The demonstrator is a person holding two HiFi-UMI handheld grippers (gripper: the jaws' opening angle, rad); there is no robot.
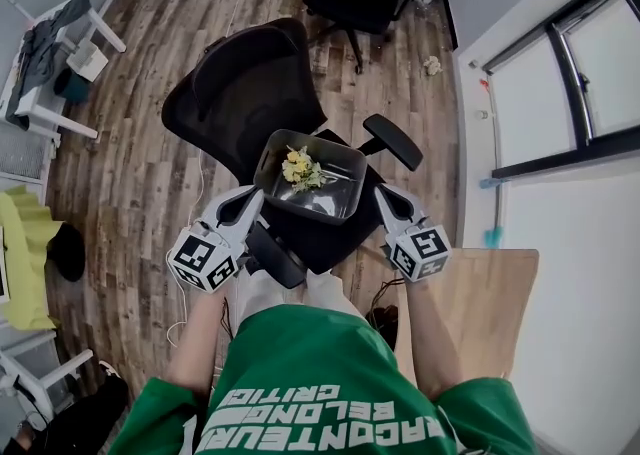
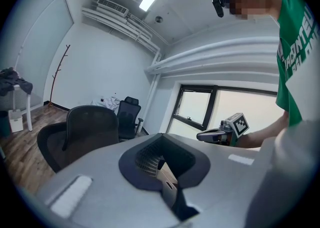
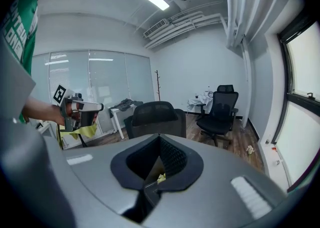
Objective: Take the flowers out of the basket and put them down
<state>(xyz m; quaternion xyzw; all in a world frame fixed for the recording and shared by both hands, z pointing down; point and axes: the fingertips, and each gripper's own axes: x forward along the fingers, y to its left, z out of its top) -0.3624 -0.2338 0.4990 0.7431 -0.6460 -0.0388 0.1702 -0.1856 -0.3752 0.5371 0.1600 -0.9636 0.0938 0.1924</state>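
Small bunch of yellow flowers (image 1: 300,169) lies inside the grey rectangular mesh-walled basket (image 1: 342,201), toward its far-left corner. Basket sits over the seat of the black mesh-backed office chair (image 1: 240,83); whether it touches the seat cannot be told. Left gripper (image 1: 257,195): fingers closed on the basket's left rim. Right gripper (image 1: 379,195): fingers closed on its right rim. Wood-plank floor (image 1: 150,173) beneath

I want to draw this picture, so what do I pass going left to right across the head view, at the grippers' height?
Yellow cloth → left gripper → basket with the flowers → right gripper → wooden table.
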